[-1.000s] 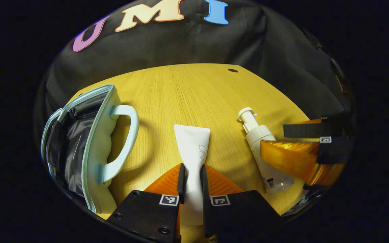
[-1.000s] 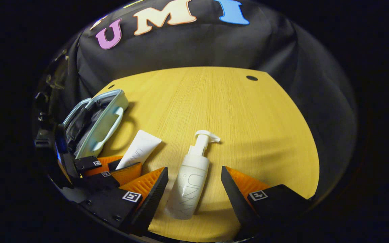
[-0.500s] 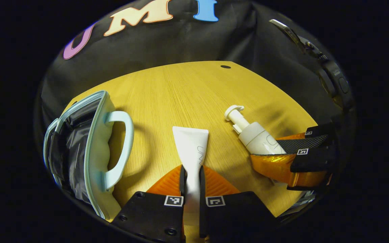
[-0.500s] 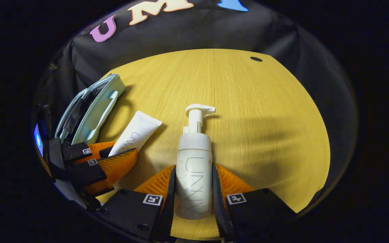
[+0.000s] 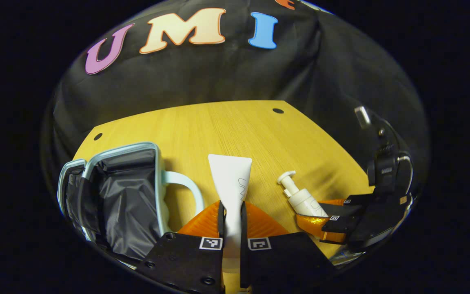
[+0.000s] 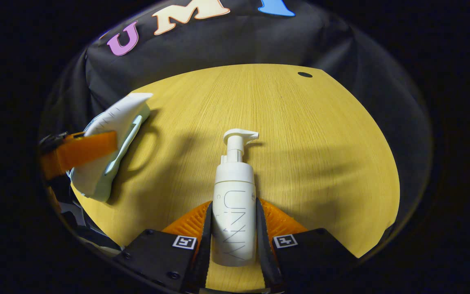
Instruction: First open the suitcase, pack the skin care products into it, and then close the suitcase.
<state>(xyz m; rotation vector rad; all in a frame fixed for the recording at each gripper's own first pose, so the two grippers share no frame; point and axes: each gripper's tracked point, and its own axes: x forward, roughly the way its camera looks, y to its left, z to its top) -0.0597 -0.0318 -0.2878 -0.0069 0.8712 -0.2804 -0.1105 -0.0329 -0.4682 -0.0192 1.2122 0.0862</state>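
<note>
Two products are held at once, one in each gripper. In the left gripper view, the left gripper (image 5: pixel 231 218) is clenched on the lower part of a white tube (image 5: pixel 231 183), both fingers pressing its sides. The tube looks raised off the table (image 5: pixel 235 126), its flat end pointing far. The open suitcase (image 5: pixel 116 196) lies just to the left, dark lining showing and its pale handle near the tube. To do this step well, I judge the tube should swing left over the lining and be let go only once low inside, clear of the rim and handle.

In the right gripper view, the right gripper (image 6: pixel 233 228) grasps a white pump bottle (image 6: pixel 235 204) by its body, pump head pointing far. The bottle seems to lie on or just above the wooden table. The tabletop is light wood with a small dark hole far right, and black cloth hangs behind it.
</note>
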